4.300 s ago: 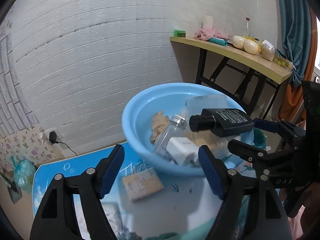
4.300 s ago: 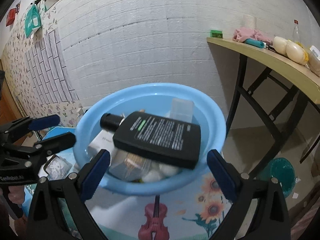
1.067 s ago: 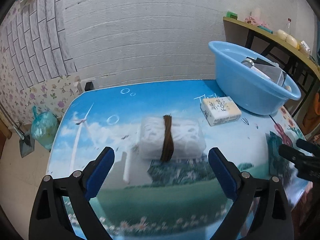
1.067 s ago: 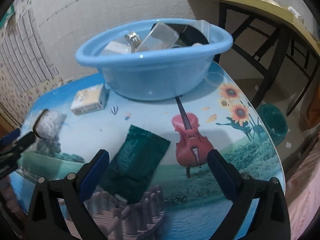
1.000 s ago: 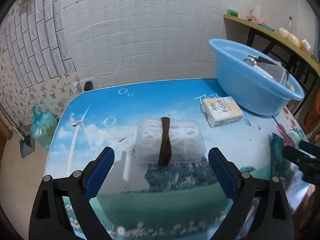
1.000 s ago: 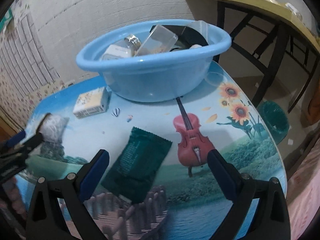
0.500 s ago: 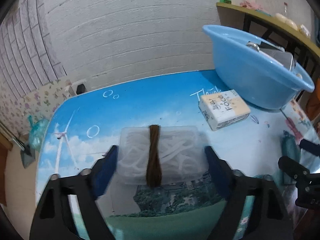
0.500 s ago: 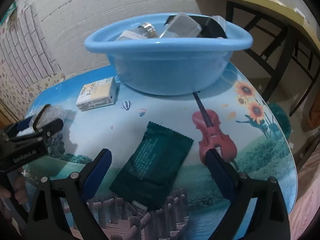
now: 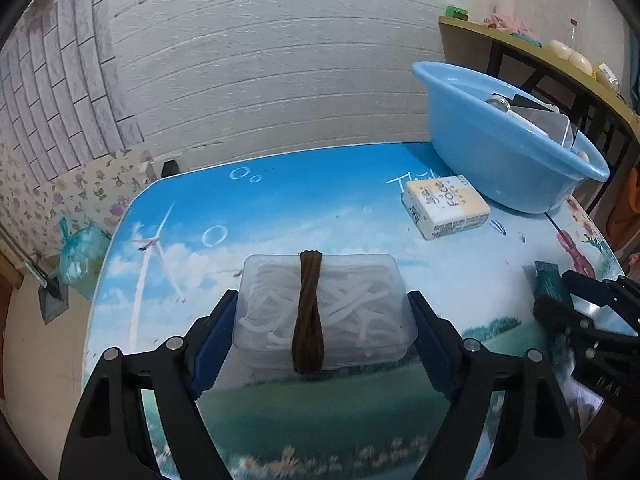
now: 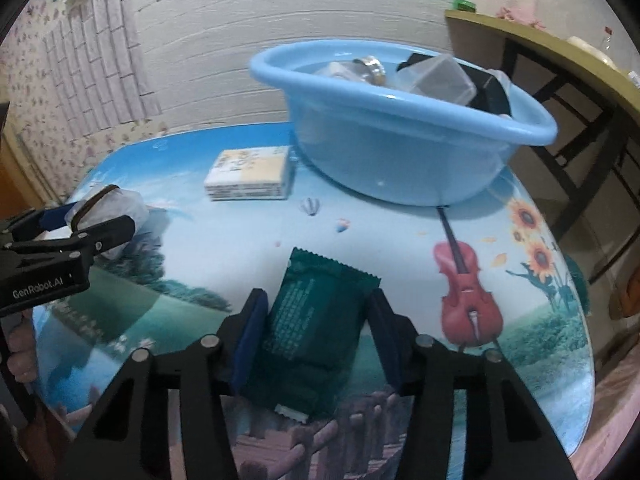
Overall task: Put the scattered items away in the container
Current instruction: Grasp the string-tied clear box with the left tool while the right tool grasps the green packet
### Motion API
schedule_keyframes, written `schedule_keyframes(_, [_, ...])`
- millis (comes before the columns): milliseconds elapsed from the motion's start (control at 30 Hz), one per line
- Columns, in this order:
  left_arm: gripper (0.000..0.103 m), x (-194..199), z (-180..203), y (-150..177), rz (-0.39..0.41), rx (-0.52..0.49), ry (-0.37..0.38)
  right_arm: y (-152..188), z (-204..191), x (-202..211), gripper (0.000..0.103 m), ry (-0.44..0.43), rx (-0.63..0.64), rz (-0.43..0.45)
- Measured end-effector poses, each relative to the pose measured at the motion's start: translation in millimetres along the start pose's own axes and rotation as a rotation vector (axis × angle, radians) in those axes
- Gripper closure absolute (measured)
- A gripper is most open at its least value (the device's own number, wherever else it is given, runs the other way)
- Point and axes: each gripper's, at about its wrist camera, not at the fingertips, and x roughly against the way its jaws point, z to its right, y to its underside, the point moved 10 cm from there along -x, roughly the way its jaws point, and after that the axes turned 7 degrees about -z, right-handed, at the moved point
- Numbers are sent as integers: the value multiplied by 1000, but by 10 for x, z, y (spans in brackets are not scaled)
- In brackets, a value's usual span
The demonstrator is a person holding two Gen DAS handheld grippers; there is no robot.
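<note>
A clear plastic box (image 9: 356,304) of white pieces, bound with a brown band, lies on the picture-printed table. My left gripper (image 9: 322,300) is shut on it, a blue pad against each short side. A dark green packet (image 10: 316,328) lies flat near the table's front. My right gripper (image 10: 316,300) has its jaws closing on the packet, and the pads touch its two long edges. The light blue basin (image 10: 400,160) stands at the back right of the table with several items inside. A yellow and white tissue pack (image 10: 250,172) rests just left of the basin.
The table edge (image 9: 120,240) drops off on the left, with a green bag (image 9: 80,252) on the floor there. A yellow side table (image 10: 540,40) with dark legs stands behind the basin on the right. A white wall runs close behind.
My left jaws came in from wide apart onto the box's sides. My right gripper slid forward over the green packet and its jaws narrowed onto its edges.
</note>
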Motion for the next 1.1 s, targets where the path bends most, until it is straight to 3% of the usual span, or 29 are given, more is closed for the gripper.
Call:
schedule_keyframes(433, [22, 342, -48, 308, 6, 33, 5, 103, -61, 294, 57, -36, 24, 43])
schedule_keyframes(700, [22, 409, -23, 575, -20, 37, 3, 292, -143, 297, 57, -42, 104, 8])
schedule_keyframes(867, [22, 441, 13, 692, -35, 30, -5, 431, -296, 301, 56, -107, 178, -33])
schedule_keyframes(1100, [22, 429, 20, 748, -38, 33, -23, 512, -176, 340, 53, -59, 188, -39])
